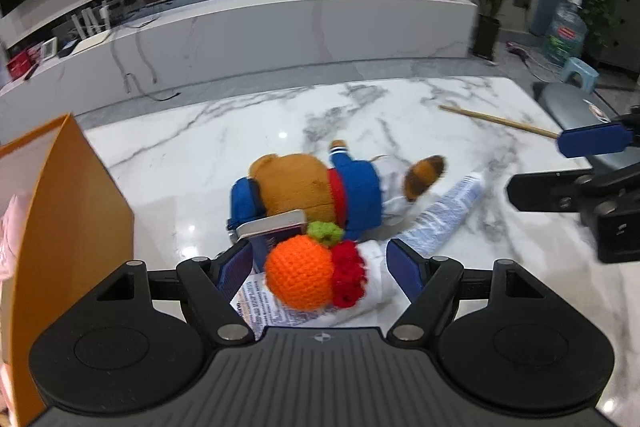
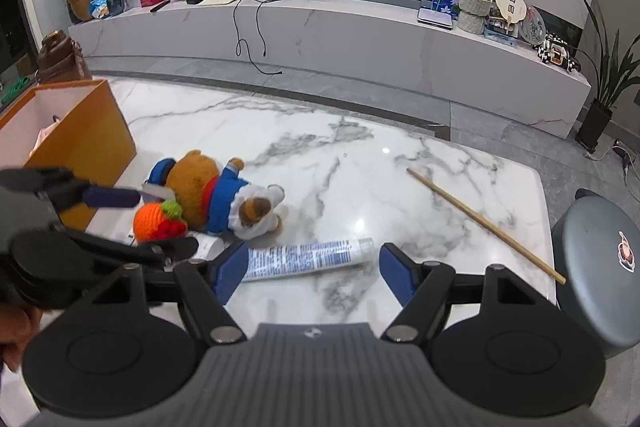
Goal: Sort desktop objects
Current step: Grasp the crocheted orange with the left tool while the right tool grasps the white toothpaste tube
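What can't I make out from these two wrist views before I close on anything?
- Orange box contents: only pink material shows; its wall hides the rest in the right wrist view, the frame edge in the left.
- Tube label: print too small and blurred in both views.
- Flat object under the crochet orange: mostly covered by it and the plush bear, left wrist view.
- Left gripper contact with the orange: open, touch unclear.
- Right gripper: open.

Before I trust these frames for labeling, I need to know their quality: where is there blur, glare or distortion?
Left wrist view: the plush bear and crocheted orange look motion-blurred, small ceiling-light glints sit on the marble table, and the TV console curves from fisheye. Right wrist view: the toothpaste tube and wooden stick are sharper, the left gripper is smeared, and the corners are vignetted.
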A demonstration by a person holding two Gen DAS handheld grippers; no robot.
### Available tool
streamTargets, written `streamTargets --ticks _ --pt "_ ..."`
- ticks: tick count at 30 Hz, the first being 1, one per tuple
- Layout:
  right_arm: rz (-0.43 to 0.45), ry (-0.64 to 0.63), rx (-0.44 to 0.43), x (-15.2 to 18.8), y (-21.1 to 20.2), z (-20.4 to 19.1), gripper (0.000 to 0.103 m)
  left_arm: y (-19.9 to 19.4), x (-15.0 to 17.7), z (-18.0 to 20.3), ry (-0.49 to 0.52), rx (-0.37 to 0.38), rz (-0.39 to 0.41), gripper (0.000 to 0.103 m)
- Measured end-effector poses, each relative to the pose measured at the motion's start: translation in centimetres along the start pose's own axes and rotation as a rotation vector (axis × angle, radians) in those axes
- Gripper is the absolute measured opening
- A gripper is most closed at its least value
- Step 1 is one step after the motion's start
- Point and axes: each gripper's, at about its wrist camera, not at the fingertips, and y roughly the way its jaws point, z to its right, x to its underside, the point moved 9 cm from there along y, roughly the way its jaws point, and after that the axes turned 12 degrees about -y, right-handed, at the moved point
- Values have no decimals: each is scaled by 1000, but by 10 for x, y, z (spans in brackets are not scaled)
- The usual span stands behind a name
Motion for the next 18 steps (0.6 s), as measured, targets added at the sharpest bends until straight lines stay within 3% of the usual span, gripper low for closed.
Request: streamTargets --ticks 3,6,13,18 --pt "-9 3 -4 0 7 2 74 6 1 -10 -48 -22 19 84" --pt "-27 3 -5 5 15 4 74 9 4 -16 -78 -2 20 64" --pt "-84 40 2 22 39 14 74 1 7 -22 -105 31 42 62" --pt "-112 140 1 26 55 19 74 -10 7 -21 -103 53 72 62"
